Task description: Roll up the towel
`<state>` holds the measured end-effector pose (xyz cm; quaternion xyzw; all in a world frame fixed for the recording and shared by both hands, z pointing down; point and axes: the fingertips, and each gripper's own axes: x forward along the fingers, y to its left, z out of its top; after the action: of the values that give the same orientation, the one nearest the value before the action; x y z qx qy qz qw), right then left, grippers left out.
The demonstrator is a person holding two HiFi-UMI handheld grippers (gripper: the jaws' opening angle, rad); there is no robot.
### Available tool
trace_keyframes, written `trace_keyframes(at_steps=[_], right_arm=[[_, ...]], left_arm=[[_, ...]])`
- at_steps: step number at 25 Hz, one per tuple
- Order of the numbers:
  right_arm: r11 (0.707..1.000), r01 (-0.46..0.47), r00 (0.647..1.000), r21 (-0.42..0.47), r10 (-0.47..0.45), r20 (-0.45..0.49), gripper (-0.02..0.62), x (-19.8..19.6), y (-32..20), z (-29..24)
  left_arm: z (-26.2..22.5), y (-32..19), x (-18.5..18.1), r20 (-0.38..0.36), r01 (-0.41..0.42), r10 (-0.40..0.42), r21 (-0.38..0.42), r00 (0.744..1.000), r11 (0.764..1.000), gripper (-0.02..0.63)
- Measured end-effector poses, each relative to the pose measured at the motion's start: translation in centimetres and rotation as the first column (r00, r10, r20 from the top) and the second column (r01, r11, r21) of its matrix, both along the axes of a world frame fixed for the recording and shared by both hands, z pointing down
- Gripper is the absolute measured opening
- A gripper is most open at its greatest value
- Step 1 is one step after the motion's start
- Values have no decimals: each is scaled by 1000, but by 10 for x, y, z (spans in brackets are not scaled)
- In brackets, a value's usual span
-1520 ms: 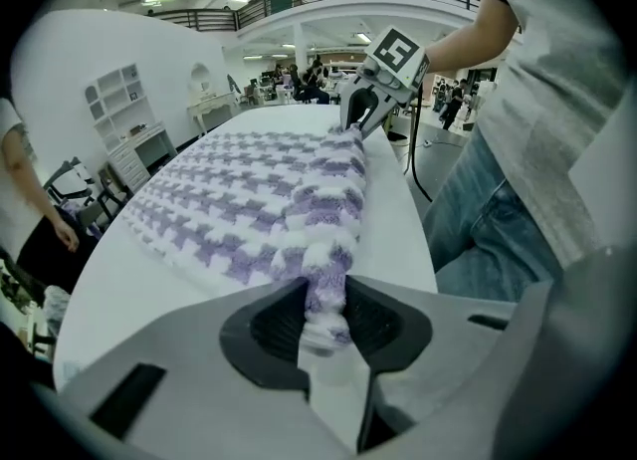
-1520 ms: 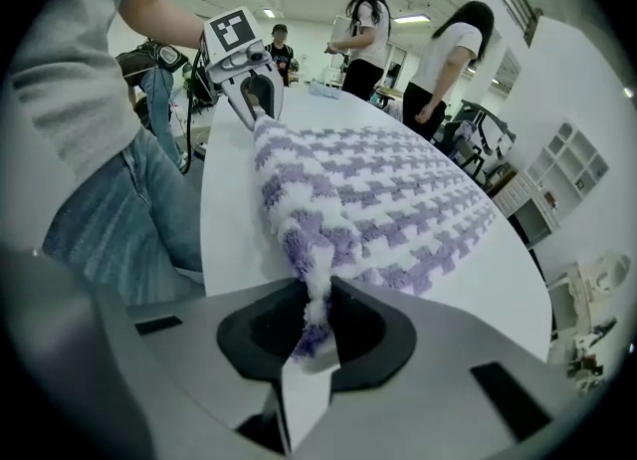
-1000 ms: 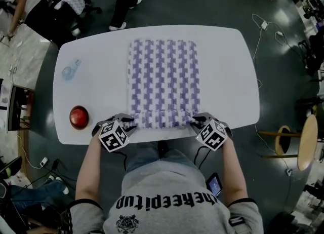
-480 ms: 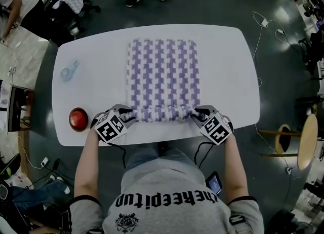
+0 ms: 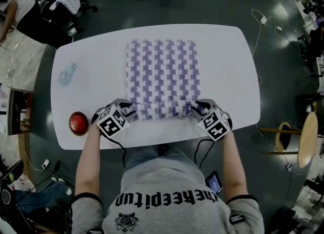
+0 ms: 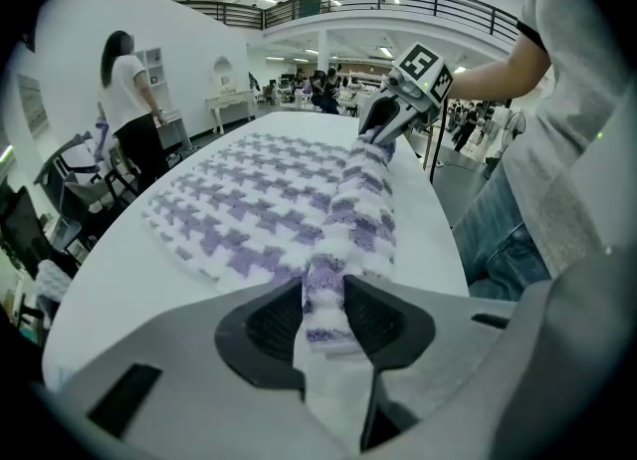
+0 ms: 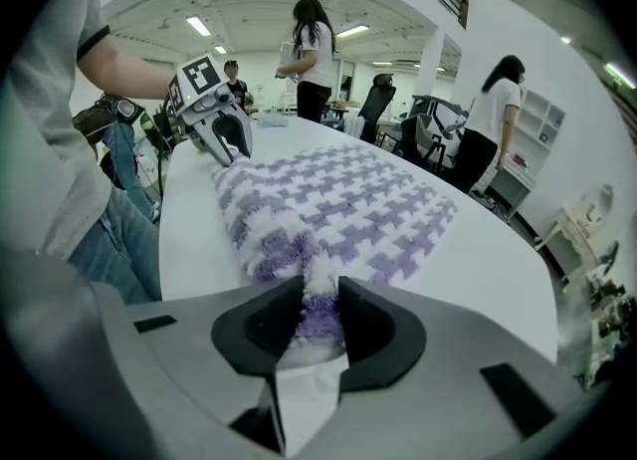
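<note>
Towel, purple-and-white checked plush, lies flat on the white table. Its near edge is wound into a thick roll that runs across the table's near side. The left gripper pinches the roll's left end and the right gripper its right end, pads pressing into the pile. Both pairs of jaws have just been opening slightly with the roll between them. A red dome sits left of the left gripper, apart from the towel.

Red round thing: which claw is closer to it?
Left. The left claw pinches the towel roll beside the red round thing; the right claw pinches its far end. Both have just been opening, towel between.
</note>
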<state>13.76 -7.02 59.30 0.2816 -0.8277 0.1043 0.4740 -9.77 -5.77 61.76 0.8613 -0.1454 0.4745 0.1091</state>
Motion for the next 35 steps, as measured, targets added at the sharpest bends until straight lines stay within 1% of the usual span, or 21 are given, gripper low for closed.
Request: trace_keyframes(at_steps=[8, 16, 22, 24, 26, 28, 30, 31, 33, 35], right_arm=[[999, -35, 999, 36, 37, -38, 106, 0, -25, 3], [997, -63, 995, 53, 67, -72, 106, -2, -41, 8], [992, -71, 996, 106, 76, -46, 106, 5, -27, -7], [988, -72, 996, 136, 78, -39, 106, 2, -24, -16], [983, -68, 997, 169, 74, -29, 106, -2, -20, -26], [981, -51, 998, 186, 56, -24, 106, -5, -12, -34], [983, -9, 999, 182, 16, -36, 106, -8, 0, -35], [984, 15, 999, 176, -7, -47, 107, -9, 6, -34], [986, 61, 996, 157, -49, -78, 131, -10, 19, -25], [985, 99, 989, 139, -81, -124, 163, -7, 31, -12]], left_arm=[[5, -27, 0, 13, 8, -9, 35, 1000, 999, 135], [4, -39, -2, -6, 25, -24, 60, 1000, 998, 135], [-25, -31, 4, -82, 61, -49, 150, 995, 987, 135], [-38, -28, 2, -100, 58, -39, 189, 994, 980, 135], [-46, -22, -1, -101, 42, -19, 225, 995, 974, 135], [-48, -11, 0, -81, 9, 12, 243, 997, 970, 135], [-43, 2, 4, -54, -31, 46, 238, 997, 971, 135], [-39, 8, 5, -44, -47, 59, 229, 997, 972, 147], [-29, 21, 9, -26, -69, 76, 214, 997, 974, 164], [-18, 31, 11, -6, -88, 91, 208, 996, 974, 196]])
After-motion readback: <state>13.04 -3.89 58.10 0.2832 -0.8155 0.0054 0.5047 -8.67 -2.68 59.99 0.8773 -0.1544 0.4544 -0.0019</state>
